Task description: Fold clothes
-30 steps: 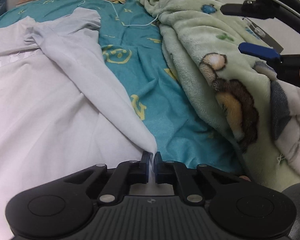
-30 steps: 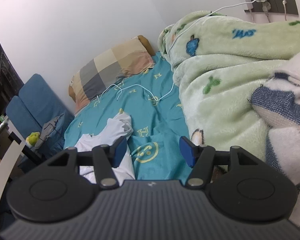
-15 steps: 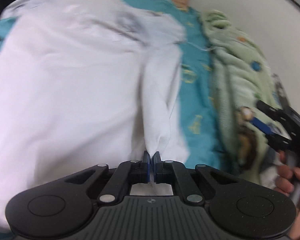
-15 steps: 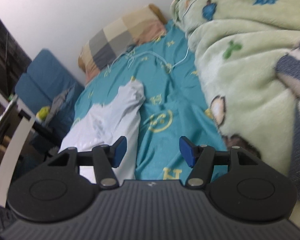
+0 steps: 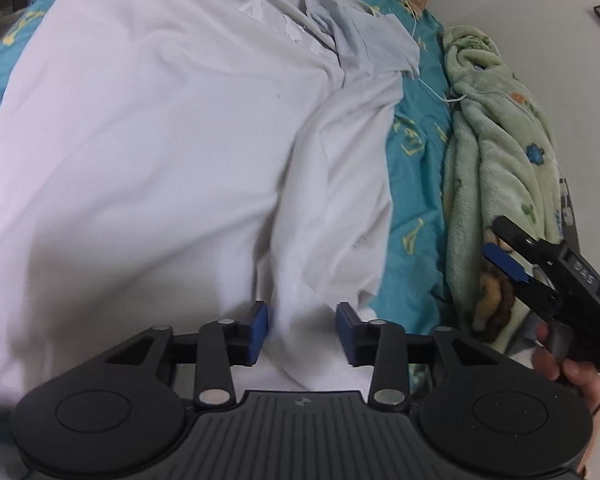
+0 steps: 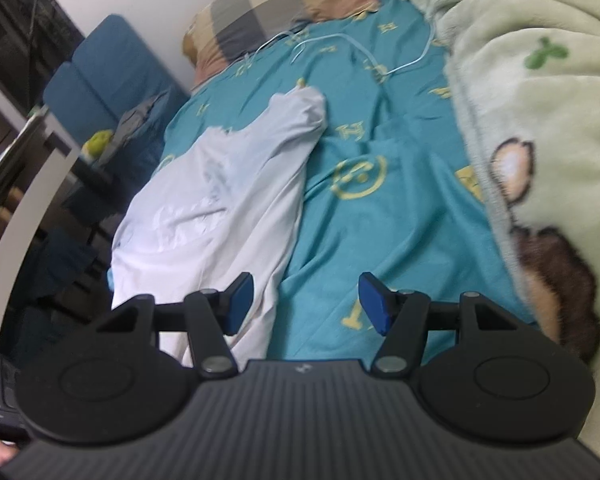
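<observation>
From my left wrist, the white shirt (image 5: pixel 160 140) lies spread across the teal bed (image 5: pixel 416 208), its side folded in as a long flap that runs down between the fingers of my left gripper (image 5: pixel 302 330); those jaws have just been opening, and the cloth now sits loose between the blue pads, released and not pinched. To finish this step well I judge I should draw back along the flap without snagging it (a dragged hem would undo the crease). My right gripper (image 5: pixel 516 268) hangs at the edge of this view over the green blanket (image 5: pixel 496 152). From my right wrist, the shirt (image 6: pixel 220 208) lies left of centre on the bed (image 6: pixel 380 216), collar end toward the checked pillow (image 6: pixel 276 12), and my right gripper (image 6: pixel 306 300) stands spread with nothing between its pads, the left pad just over the shirt's near edge. The next fold probably wants both grippers on the hem together, low and even.
</observation>
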Available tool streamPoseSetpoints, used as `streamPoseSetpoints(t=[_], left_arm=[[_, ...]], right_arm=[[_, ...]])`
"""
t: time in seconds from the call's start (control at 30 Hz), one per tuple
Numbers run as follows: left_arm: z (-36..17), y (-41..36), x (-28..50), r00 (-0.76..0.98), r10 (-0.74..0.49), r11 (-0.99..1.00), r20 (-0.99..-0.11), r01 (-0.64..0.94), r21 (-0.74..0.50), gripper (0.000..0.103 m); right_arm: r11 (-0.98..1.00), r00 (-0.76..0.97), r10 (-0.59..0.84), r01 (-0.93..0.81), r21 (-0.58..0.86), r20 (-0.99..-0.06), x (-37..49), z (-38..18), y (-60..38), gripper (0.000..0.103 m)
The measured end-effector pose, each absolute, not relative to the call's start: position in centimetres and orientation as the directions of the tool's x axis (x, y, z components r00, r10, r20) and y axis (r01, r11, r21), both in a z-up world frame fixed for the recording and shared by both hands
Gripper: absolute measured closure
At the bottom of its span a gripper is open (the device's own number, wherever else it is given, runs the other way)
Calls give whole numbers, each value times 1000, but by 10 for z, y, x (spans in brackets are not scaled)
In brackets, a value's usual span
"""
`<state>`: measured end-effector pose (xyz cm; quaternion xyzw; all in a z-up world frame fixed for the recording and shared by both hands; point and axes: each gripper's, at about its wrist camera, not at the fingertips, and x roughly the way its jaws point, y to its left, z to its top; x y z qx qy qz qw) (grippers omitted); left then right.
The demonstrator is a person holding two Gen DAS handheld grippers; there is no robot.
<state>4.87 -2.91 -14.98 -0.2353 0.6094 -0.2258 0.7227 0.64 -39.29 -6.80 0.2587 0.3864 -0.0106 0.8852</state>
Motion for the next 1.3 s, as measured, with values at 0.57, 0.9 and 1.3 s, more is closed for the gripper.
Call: streamPoseSetpoints(t=[0.57, 0.9, 1.3], left_arm=[[-171, -87, -6, 52, -619, 784, -783, -2, -620, 63], [-144, -69, -18, 0, -669, 739, -743, 112, -665, 100], [-147, -62, -23, 22, -617, 778, -787, 166, -606, 96]], right_arm=[[771, 523, 428, 215, 600, -737, 130, -156, -368, 65], [839, 560, 330, 195, 508, -760, 127, -129, -374, 96], [926, 518, 190, 187, 327, -834, 127, -143, -363, 96]])
